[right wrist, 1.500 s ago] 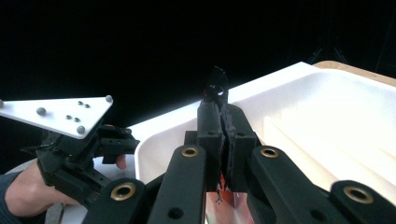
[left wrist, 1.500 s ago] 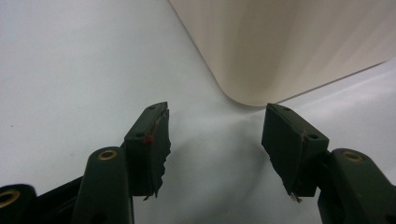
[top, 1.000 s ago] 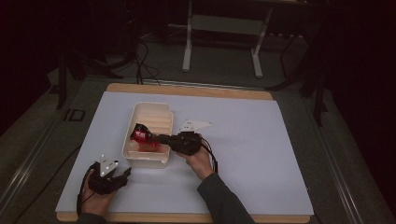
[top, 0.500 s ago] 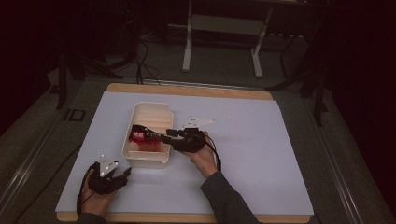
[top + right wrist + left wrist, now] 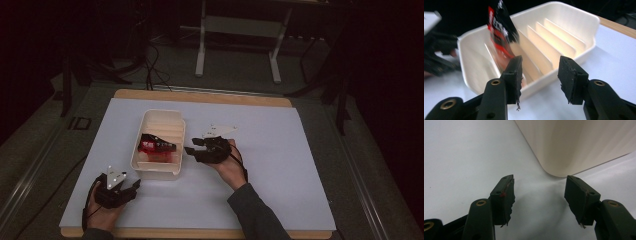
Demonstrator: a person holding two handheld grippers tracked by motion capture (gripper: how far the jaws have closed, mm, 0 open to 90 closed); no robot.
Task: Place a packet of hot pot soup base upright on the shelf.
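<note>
A red-and-black packet (image 5: 157, 146) stood in the ribbed cream tray (image 5: 172, 120). Just right of the tray, the right gripper (image 5: 190, 150) gaped empty. The left gripper (image 5: 134, 186), near the tray's front corner, was wide too.

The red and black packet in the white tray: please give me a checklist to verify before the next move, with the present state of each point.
1. The red and black packet is inside the white plastic tray with dividers: ok.
2. The packet stands upright in one slot: not ok; it leans across the dividers.
3. The right gripper is open and holds nothing: ok.
4. The right gripper is outside the tray, beside its wall: ok.
5. The left gripper is open, empty, near the tray's corner: ok.
6. The packet is undamaged: cannot tell; it is blurred.
</note>
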